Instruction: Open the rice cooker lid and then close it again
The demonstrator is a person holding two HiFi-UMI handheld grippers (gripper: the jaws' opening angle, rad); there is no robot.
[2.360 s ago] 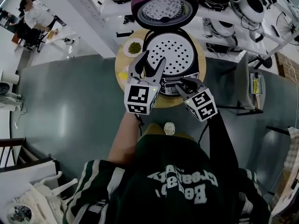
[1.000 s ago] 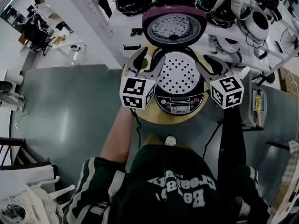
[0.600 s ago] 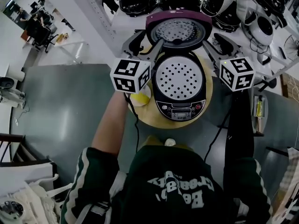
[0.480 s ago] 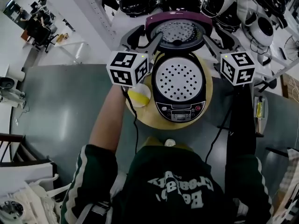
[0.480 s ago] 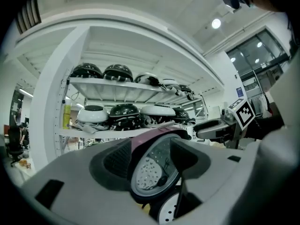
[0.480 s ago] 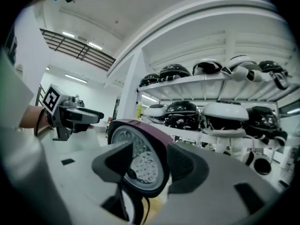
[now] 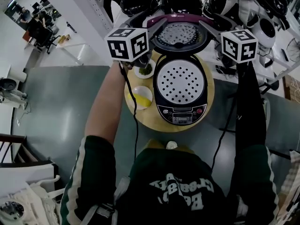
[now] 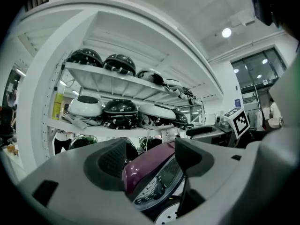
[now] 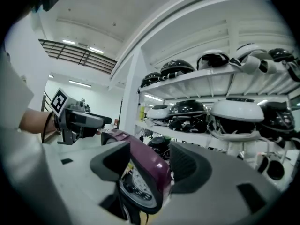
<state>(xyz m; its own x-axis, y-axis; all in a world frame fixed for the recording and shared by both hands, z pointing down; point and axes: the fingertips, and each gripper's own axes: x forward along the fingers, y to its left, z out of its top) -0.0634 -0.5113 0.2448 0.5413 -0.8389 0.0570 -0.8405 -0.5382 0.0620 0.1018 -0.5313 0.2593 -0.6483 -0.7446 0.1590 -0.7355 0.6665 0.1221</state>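
head view, place: the rice cooker (image 7: 181, 112) stands on the round wooden counter (image 7: 209, 95), and its lid (image 7: 180, 34) is raised at the far side.
head view, jaws: your left gripper (image 7: 143, 21) and right gripper (image 7: 213, 25) flank the lid's top edge, one on each side.
head view, risk: if you push harder on one side, the lid could twist on its hinge or the cooker could skid towards the two small dishes (image 7: 143, 83) just beside it.
head view, look: the lid has a purple shell and a dark round inner face, and the perforated plate (image 7: 181, 81) below is fully exposed.
left gripper view, jaws: these have just been opening and stand wide, with the lid's purple rim between the pads (image 8: 112, 159).
left gripper view, risk: with no pad pressing, the lid would probably drop by itself if you nudge it past its balance point.
left gripper view, look: the rim is smooth and glossy, so it is likely to slide under a light touch.
right gripper view, jaws: these have also just been opening and are apart around the rim; the near pad looks close to it, though the blur hides whether it touches.
right gripper view, risk: if you bring the lid down fast, a jaw could get caught under the closing edge.
right gripper view, look: the lid is tilted back, and shelves of other cookers (image 9: 225, 111) stand behind it.
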